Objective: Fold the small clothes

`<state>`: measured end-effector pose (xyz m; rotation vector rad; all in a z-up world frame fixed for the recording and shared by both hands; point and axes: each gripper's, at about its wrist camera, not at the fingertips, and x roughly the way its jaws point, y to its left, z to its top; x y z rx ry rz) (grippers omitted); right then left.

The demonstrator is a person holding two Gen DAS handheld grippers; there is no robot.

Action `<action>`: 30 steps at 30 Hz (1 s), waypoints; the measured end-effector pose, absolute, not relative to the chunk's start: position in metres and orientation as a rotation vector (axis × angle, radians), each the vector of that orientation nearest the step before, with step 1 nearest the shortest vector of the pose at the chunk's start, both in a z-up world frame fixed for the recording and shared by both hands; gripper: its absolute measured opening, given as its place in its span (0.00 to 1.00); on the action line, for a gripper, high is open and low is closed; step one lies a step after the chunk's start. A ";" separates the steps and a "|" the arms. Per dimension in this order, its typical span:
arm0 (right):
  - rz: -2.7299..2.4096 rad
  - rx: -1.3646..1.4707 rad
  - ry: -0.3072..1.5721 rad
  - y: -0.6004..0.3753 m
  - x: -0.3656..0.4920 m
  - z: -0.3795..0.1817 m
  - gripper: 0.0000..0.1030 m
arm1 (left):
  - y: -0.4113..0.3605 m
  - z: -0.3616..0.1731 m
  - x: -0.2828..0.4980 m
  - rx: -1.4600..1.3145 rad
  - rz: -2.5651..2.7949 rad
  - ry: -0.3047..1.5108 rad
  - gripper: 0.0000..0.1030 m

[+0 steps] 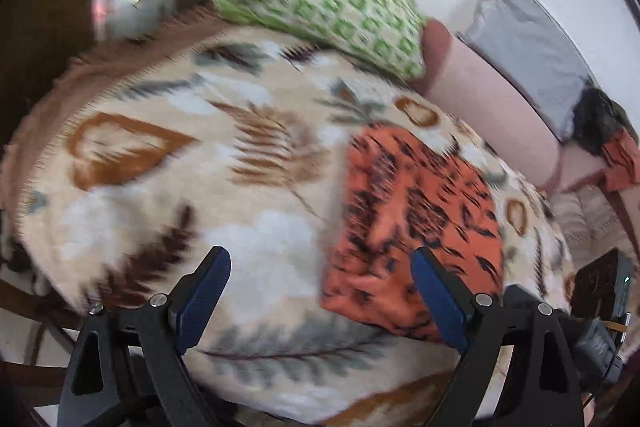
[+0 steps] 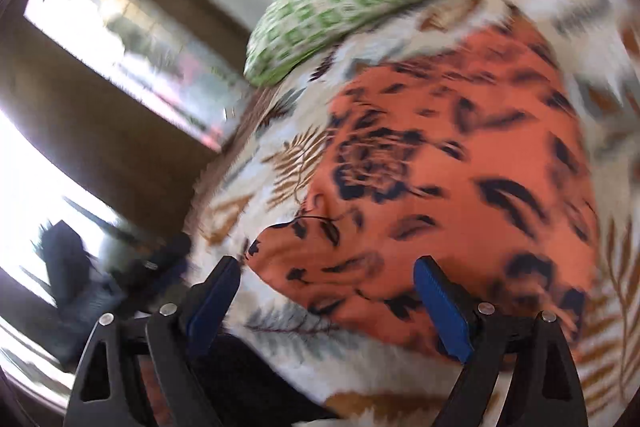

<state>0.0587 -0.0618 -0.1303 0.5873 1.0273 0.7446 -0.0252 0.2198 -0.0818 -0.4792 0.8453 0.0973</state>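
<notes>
**A:** Where is the garment?

**B:** The orange cloth with the black flower and leaf print (image 1: pixel 416 211) lies flat on the cream fleece blanket patterned with brown and grey-green leaves (image 1: pixel 168 163), which covers the bed. In the left wrist view it sits toward the right side of the blanket, with its near edge bunched a little. In the right wrist view the same orange cloth (image 2: pixel 448 163) fills most of the middle of the frame.

**A:** And the claws?

**B:** The left claw (image 1: pixel 320 301) is spread wide, with nothing between its blue pads. It hovers above the near part of the blanket; its right pad overlaps the near corner of the cloth in the picture, but I cannot tell if it touches. The right claw (image 2: pixel 327 305) is also spread wide and holds nothing. It hangs over the near edge of the cloth.

**A:** What else is on the bed?

**B:** A green-and-white patterned pillow (image 1: pixel 332 15) rests at the far end of the blanket, beyond the cloth. Beside it, on the right in the left view, is a pale pink bolster (image 1: pixel 488 99), with a grey cushion (image 1: pixel 532 55) against the white wall behind it. Both views are blurred, so finer detail is lost.
</notes>
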 end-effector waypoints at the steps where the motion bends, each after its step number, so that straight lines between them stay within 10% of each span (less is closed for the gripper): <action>1: 0.733 0.651 1.031 -0.077 0.056 -0.135 0.88 | 0.213 -0.087 -0.020 -0.481 0.086 0.865 0.89; 16: 0.627 1.342 1.037 -0.121 0.051 -0.206 0.86 | 0.185 -0.122 0.010 -0.489 0.059 0.979 0.68; 17: 0.618 1.355 1.014 -0.124 0.051 -0.204 0.82 | 0.187 -0.125 0.011 -0.496 0.065 0.989 0.57; 20: 0.486 1.367 0.976 -0.146 0.047 -0.208 0.14 | 0.189 -0.135 0.012 -0.538 0.039 1.022 0.35; 30: 0.489 1.271 1.061 -0.141 0.051 -0.221 0.19 | 0.200 -0.141 0.004 -0.562 0.076 1.033 0.49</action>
